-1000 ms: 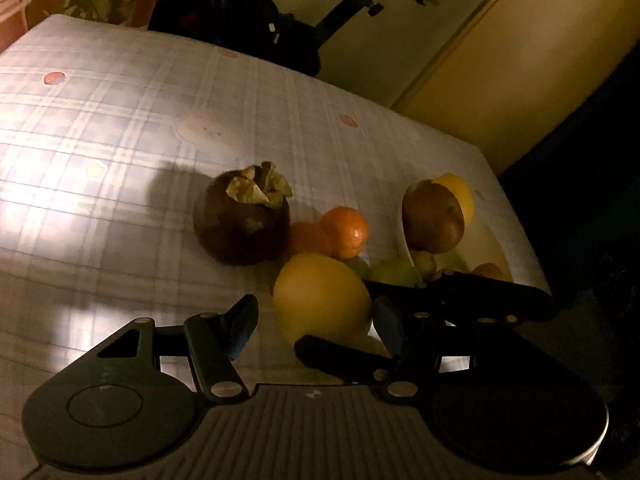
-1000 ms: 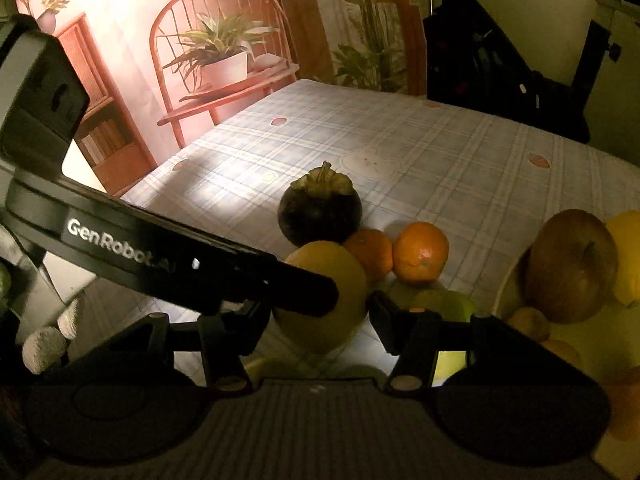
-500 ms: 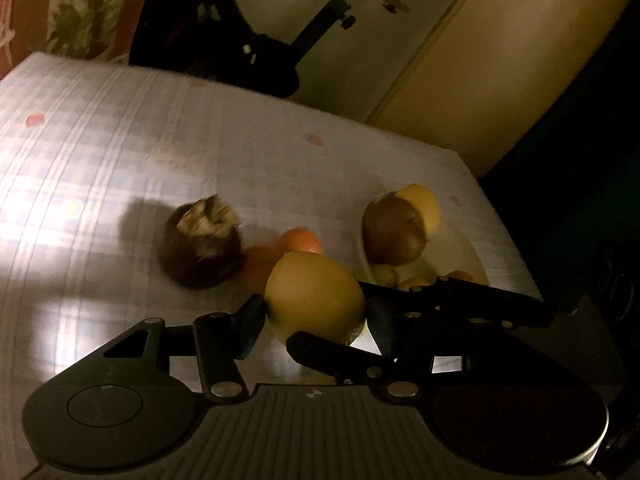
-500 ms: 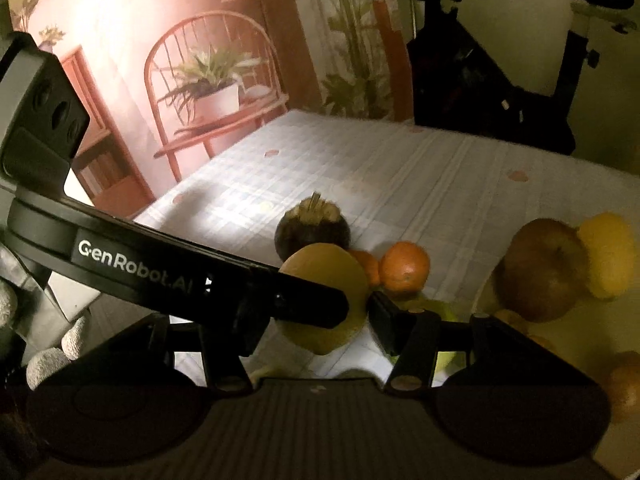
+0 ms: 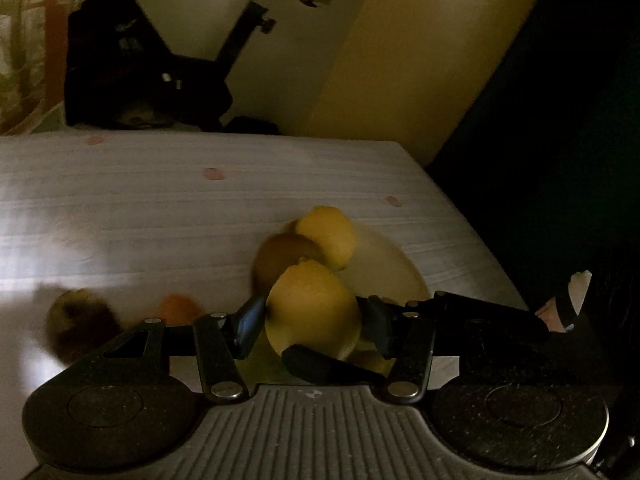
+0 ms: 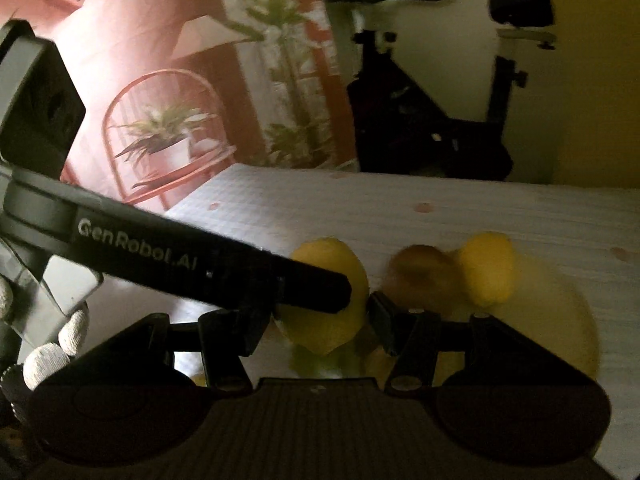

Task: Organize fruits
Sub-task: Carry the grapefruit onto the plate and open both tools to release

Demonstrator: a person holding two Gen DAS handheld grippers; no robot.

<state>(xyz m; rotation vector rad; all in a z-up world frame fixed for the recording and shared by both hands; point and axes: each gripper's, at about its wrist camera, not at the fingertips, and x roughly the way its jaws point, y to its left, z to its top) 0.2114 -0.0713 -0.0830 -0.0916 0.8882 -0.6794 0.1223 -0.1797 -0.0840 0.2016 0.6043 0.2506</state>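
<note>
A large yellow fruit (image 5: 312, 308) hangs above the table, gripped from two sides. My left gripper (image 5: 312, 326) has its jaws closing onto it, pads against its flanks. My right gripper (image 6: 320, 324) is shut on the same yellow fruit (image 6: 340, 332); one of its fingers (image 5: 332, 366) crosses under the fruit in the left wrist view. Just beyond, a pale plate (image 5: 400, 268) holds a brown fruit (image 5: 276, 260) and a lemon (image 5: 328, 236). A dark mangosteen (image 5: 76, 328) and an orange (image 5: 178, 308) lie on the cloth to the left, blurred.
The checked tablecloth (image 5: 160, 220) ends at an edge right of the plate. An exercise bike (image 6: 432, 128) stands behind the table, and a backdrop with a chair and plant (image 6: 168, 144) stands left. A gloved hand (image 6: 52, 356) holds the left gripper. Small fruits (image 5: 372, 360) lie below the held one.
Both grippers rose with the yellow fruit and carried it right, over the plate's near side. The mangosteen and oranges slid to the left edge of the left wrist view.
</note>
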